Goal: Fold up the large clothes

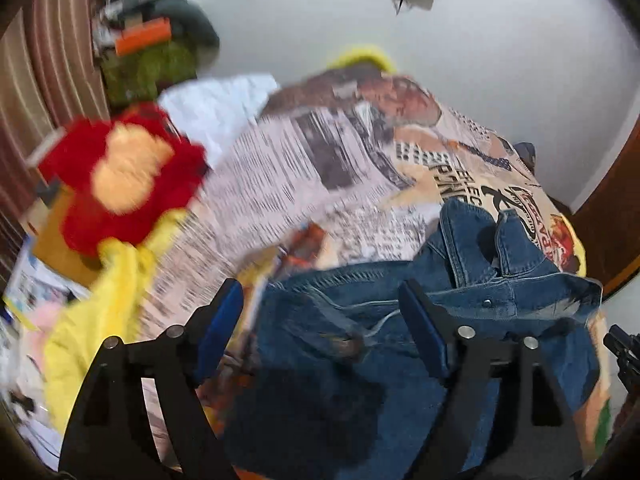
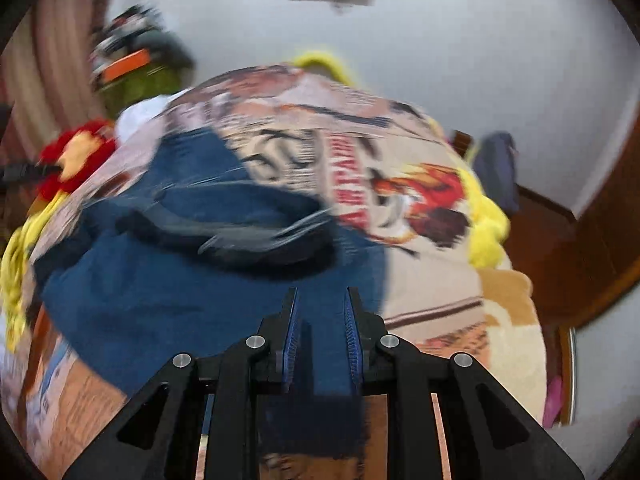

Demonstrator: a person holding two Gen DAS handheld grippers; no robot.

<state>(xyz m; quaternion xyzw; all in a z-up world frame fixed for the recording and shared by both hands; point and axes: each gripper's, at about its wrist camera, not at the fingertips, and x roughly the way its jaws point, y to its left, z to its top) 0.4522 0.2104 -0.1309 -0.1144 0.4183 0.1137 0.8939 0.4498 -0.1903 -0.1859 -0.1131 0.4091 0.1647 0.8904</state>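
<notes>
A pair of blue denim jeans [image 1: 460,304] lies crumpled on a bed with a newspaper-print cover [image 1: 304,168]. My left gripper [image 1: 320,296] is open, its jaws wide apart just above the jeans' waistband, holding nothing. In the right wrist view the jeans [image 2: 192,264] spread across the cover [image 2: 420,184], blurred by motion. My right gripper [image 2: 322,300] has its jaws close together with a strip of denim running between the blue pads [image 2: 294,332]; it is shut on the jeans' fabric.
A red and yellow plush toy [image 1: 120,176] and a yellow blanket [image 1: 92,320] lie at the bed's left side. A white cloth [image 1: 216,112] is beyond it. Cluttered shelves [image 1: 148,36] stand at the far left. A wooden door frame [image 2: 592,248] is on the right.
</notes>
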